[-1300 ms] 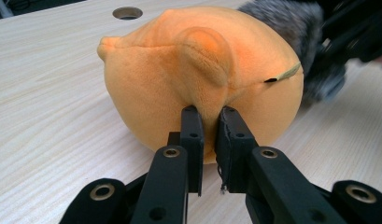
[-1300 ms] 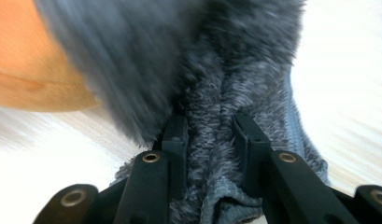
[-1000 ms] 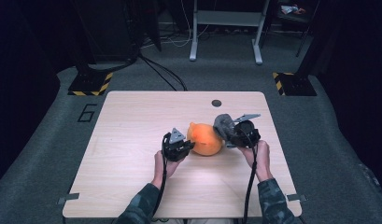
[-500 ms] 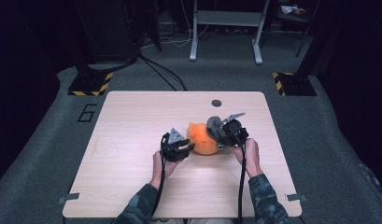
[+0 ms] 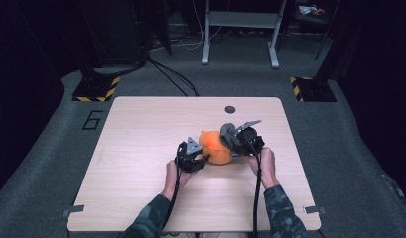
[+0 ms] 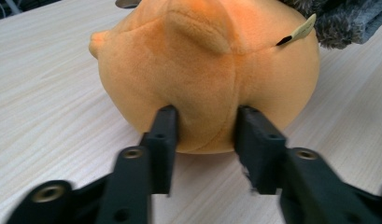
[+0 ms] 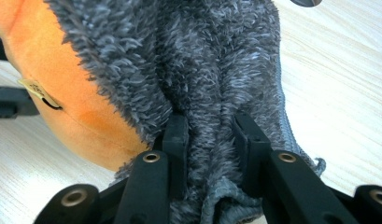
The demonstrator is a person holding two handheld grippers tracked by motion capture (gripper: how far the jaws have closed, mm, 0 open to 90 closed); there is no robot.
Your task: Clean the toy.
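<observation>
The left gripper (image 6: 205, 140) has its two black jaws pressed into the near side of the orange plush toy (image 6: 202, 74), pinching a bulge of its soft body between them; the jaws have just been opening a little, yet the fabric is dented at both pads. In the high view this gripper (image 5: 203, 157) sits at the toy's (image 5: 216, 148) left, the person's left hand (image 5: 174, 174) behind it.

The right gripper (image 7: 208, 140) is clamped on a fold of shaggy grey fabric (image 7: 193, 60), its pads sunk deep in the pile. That grey piece lies against the toy's right side (a small tan tag (image 7: 39, 93) sticks out of the orange seam just beside it). From above, the right gripper (image 5: 236, 144) and grey fabric (image 5: 228, 133) stand at the toy's right, touching it.

The toy rests on the pale wooden table (image 5: 141, 129), right of centre, hemmed in by both grippers. A dark round disc (image 5: 230, 109) lies on the table farther back, well apart. Beyond the table, a metal stand (image 5: 240, 29) rises from the grey floor.
</observation>
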